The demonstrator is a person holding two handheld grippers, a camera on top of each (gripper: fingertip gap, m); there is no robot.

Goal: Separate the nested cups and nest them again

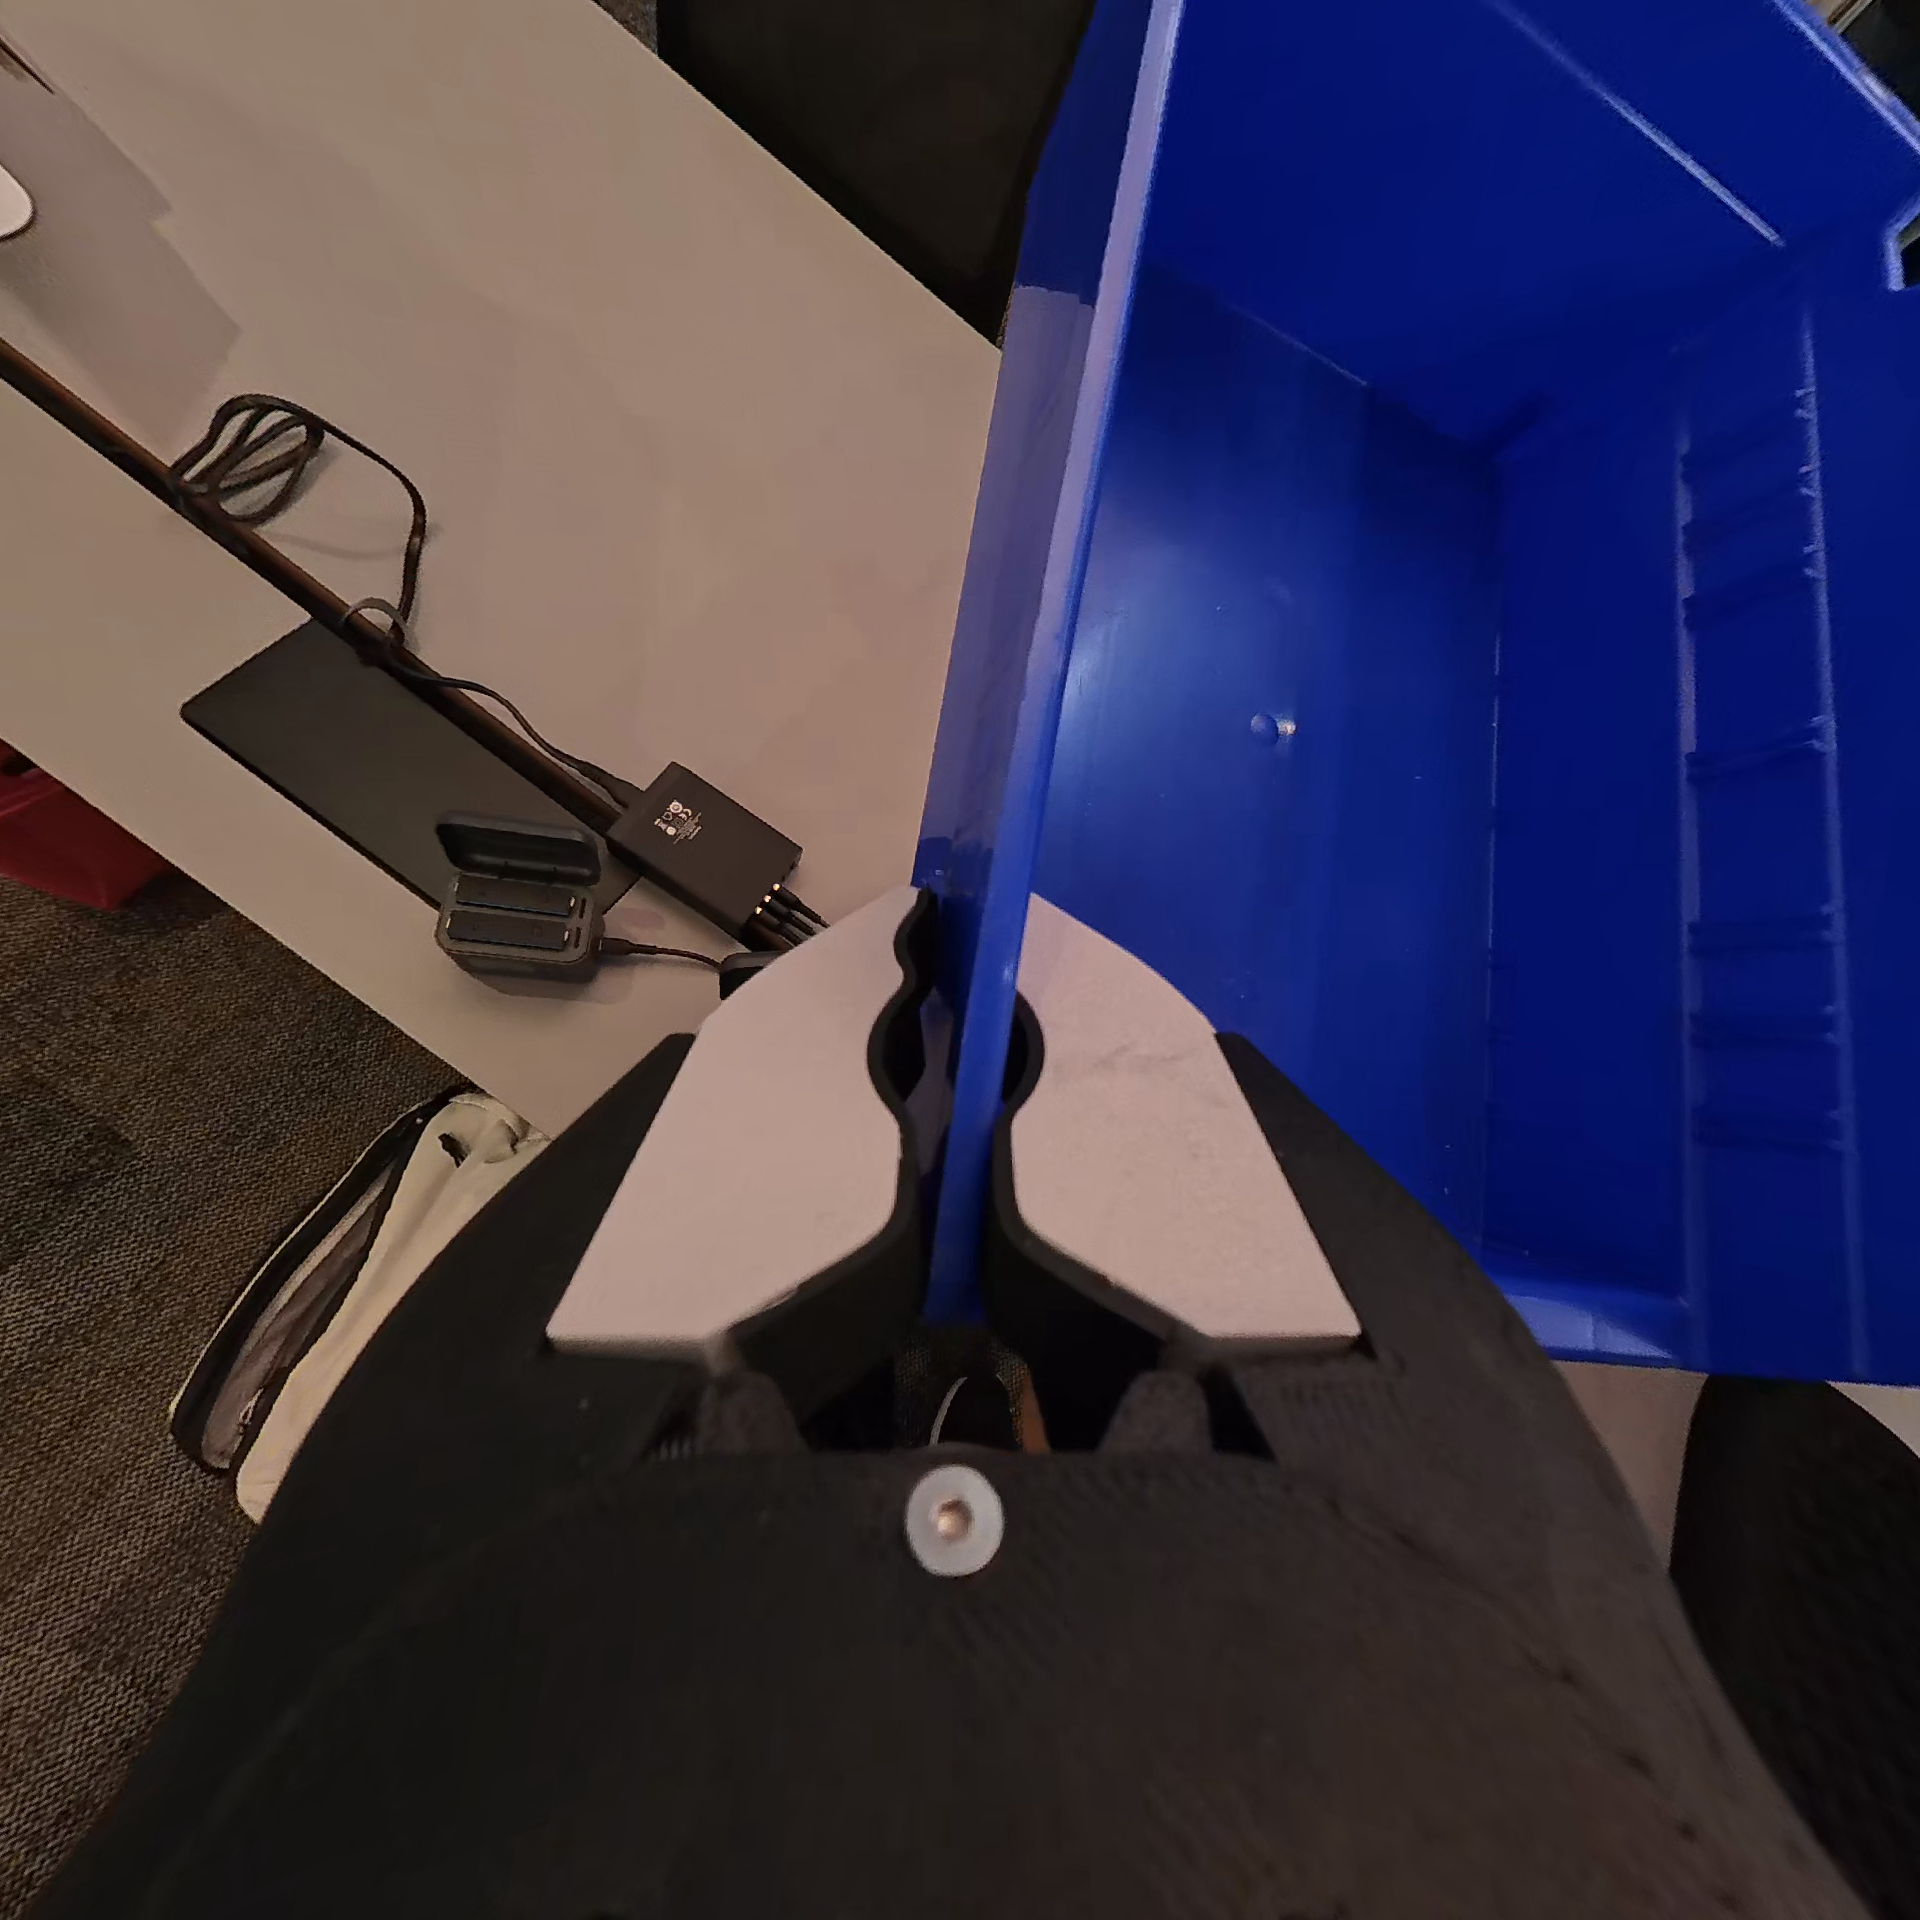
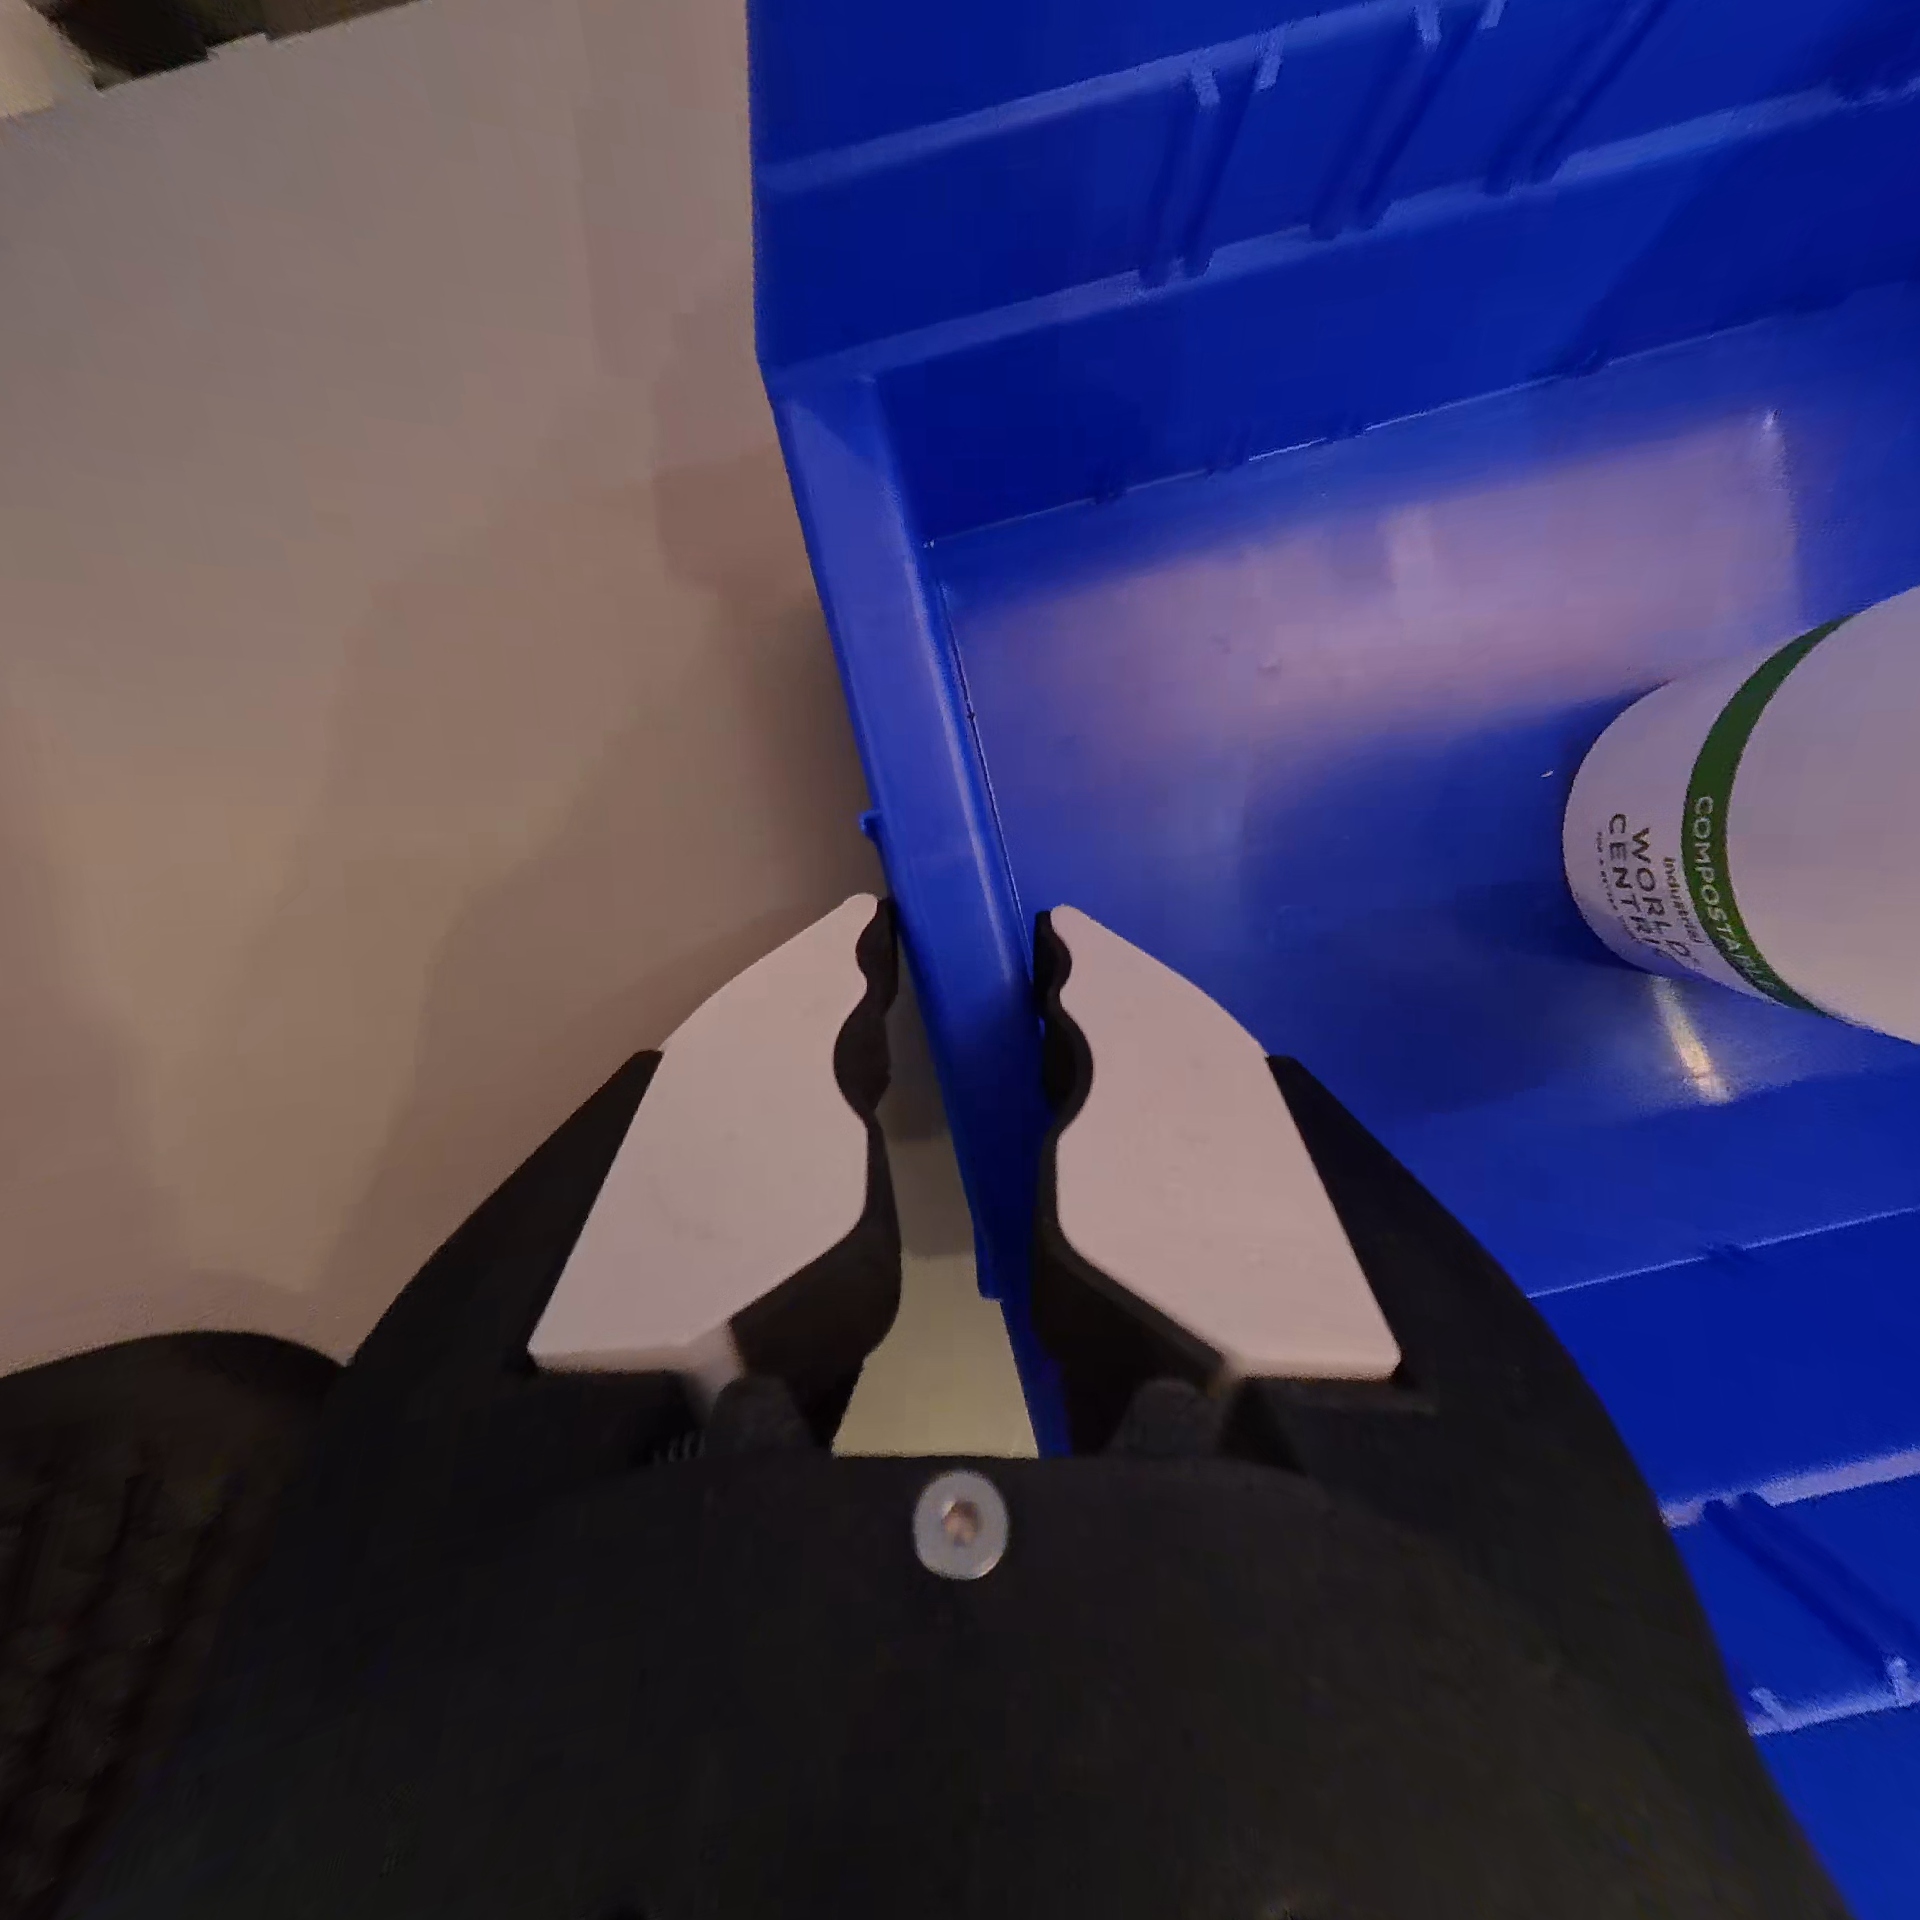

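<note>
Both grippers pinch a blue bin's wall (image 1: 1049,644): left gripper (image 1: 961,987), right gripper (image 2: 966,977); a white cup (image 2: 1766,831) lies inside.

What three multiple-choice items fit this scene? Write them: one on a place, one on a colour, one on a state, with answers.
1. Where does the white cup lie?
A. Inside the bin
B. On the carpet
C. On the black charger

2. What colour is the bin?
A. Red
B. Blue
C. Green

3. How does the left gripper stand?
A. Wide open over the table
B. Closed on the cup
C. Closed on the bin's wall

Answers: 1 A, the cup rests on the bin's floor; 2 B, its walls are blue in both views; 3 C, both fingers pinch the thin blue wall.
</note>
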